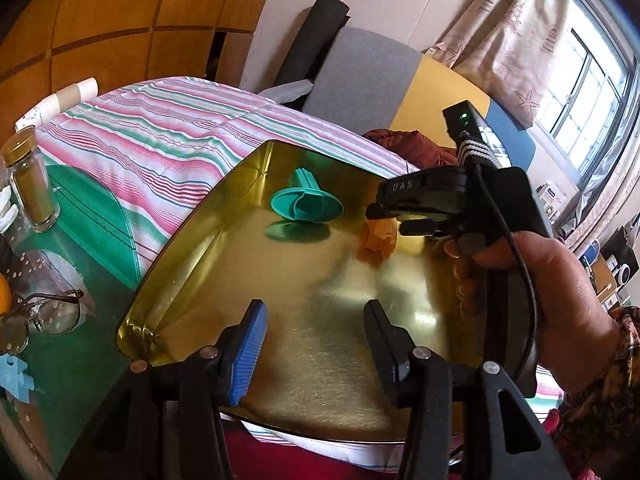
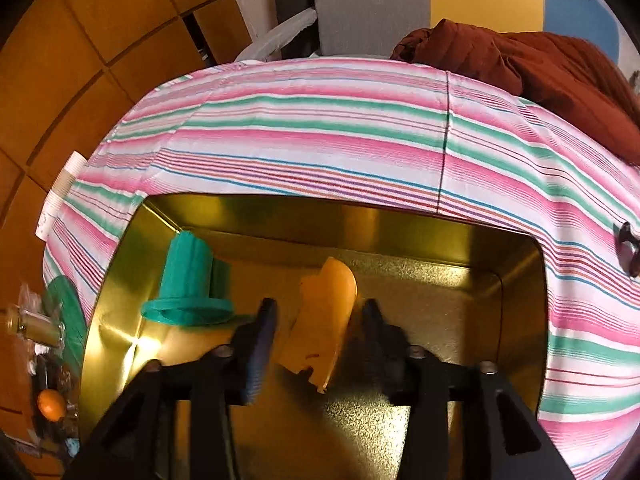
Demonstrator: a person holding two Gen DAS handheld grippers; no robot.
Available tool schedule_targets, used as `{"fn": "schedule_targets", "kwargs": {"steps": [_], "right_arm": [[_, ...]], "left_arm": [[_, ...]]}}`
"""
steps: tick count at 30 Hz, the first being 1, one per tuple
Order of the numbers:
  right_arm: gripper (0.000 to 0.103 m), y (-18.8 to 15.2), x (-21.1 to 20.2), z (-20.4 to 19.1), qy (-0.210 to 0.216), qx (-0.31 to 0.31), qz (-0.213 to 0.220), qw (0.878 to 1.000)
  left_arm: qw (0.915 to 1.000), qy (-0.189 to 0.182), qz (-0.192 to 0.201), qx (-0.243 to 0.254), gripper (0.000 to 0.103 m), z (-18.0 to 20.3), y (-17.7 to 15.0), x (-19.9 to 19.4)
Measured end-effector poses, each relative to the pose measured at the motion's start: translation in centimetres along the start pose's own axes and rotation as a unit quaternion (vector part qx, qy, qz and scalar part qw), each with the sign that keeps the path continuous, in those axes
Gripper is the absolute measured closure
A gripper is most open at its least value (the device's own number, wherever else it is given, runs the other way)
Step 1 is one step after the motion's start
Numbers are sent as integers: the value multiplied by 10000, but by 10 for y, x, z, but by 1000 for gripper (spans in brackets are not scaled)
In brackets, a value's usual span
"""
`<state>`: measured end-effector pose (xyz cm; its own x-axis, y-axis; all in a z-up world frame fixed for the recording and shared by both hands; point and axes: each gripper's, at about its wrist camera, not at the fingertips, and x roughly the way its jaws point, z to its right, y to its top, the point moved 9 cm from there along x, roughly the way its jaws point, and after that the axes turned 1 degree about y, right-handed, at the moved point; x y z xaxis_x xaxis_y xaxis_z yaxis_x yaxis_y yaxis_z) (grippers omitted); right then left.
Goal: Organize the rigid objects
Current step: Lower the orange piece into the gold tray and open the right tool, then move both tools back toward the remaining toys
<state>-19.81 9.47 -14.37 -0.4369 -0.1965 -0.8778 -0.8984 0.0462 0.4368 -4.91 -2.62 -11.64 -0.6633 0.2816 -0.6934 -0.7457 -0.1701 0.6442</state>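
A gold metal tray (image 1: 320, 360) lies on a striped cloth. In it a teal plastic spool (image 1: 306, 204) rests on its flange near the far left corner. An orange curved plastic piece (image 2: 320, 332) lies at the tray's middle. My right gripper (image 2: 318, 314) points down over it with the piece between its open jaws; the left pad stands clear of it, the right finger is close beside its edge. In the left wrist view, the right gripper (image 1: 390, 220) is held by a hand above the orange piece (image 1: 376, 240). My left gripper (image 1: 314, 312) hovers open over the tray's near part, holding nothing.
The striped cloth (image 1: 160, 128) covers a rounded surface. On a green glass table to the left stand a spice jar (image 1: 32, 184), glasses (image 1: 48, 316) and a blue puzzle piece (image 1: 14, 376). Paper cups (image 1: 68, 96) lie behind. A rust-red jacket (image 2: 520, 64) sits at the far right.
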Motion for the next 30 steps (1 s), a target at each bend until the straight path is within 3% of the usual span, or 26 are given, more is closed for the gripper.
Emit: {"fn": "schedule_targets", "kwargs": {"steps": [10, 20, 24, 30], "right_arm": [[35, -22, -23, 0, 125, -82, 54, 9999], [31, -39, -63, -6, 156, -630, 362, 9972], [31, -46, -86, 5, -131, -808, 605, 9948], [29, -49, -119, 54, -631, -643, 945, 9914]], "left_arm": [[9999, -31, -17, 117, 52, 5, -3, 1], [9997, 65, -51, 220, 52, 6, -4, 4], [9993, 17, -37, 359, 52, 14, -6, 3], [9978, -79, -66, 656, 52, 36, -16, 2]]}}
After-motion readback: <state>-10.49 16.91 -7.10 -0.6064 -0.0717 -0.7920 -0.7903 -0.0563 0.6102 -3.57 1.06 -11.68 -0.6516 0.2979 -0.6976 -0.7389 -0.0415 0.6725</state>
